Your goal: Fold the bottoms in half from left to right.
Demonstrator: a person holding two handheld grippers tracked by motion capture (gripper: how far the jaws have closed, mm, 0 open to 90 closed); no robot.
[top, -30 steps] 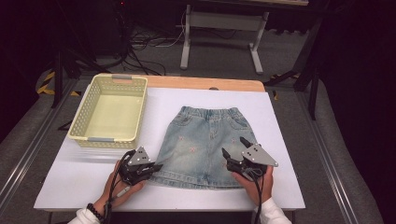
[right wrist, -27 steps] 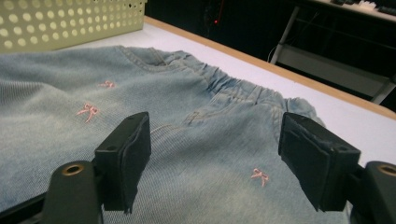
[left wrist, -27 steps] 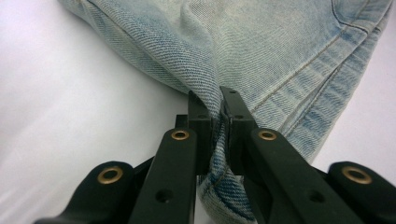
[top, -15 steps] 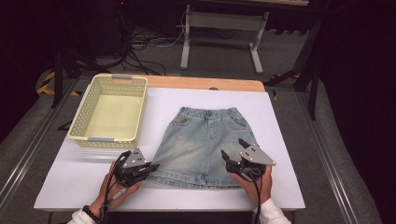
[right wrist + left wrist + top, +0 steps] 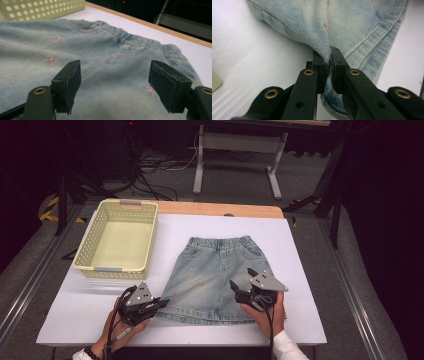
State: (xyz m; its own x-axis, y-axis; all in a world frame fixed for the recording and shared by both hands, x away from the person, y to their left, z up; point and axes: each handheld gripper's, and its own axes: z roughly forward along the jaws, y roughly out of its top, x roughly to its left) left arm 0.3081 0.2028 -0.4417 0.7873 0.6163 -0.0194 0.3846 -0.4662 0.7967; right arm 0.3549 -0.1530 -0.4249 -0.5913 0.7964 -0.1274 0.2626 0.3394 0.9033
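The light-blue denim skirt [image 5: 215,275] with small pink bow marks lies flat on the white surface [image 5: 305,250], waistband toward the far edge, hem toward the near edge, a little right of the middle. The left hand-held gripper [image 5: 162,303] sits low at the skirt's near left hem corner, held by the left hand [image 5: 117,330] that comes in from the near edge; its jaws are pressed together on a pinched fold of the hem [image 5: 328,62], and the denim bunches up between the pads. The right hand-held gripper [image 5: 234,285] hangs over the skirt's near right part, the right hand [image 5: 265,312] behind it with a white sleeve cuff at the wrist; its jaws stand wide apart with nothing between them, the cloth lying below in the right gripper view. Whether their tips touch the denim cannot be told. A pale yellow perforated plastic basket [image 5: 90,262] stands at the surface's far left corner, well apart from the skirt. The forearms are cut off by the lower edge of the high view.
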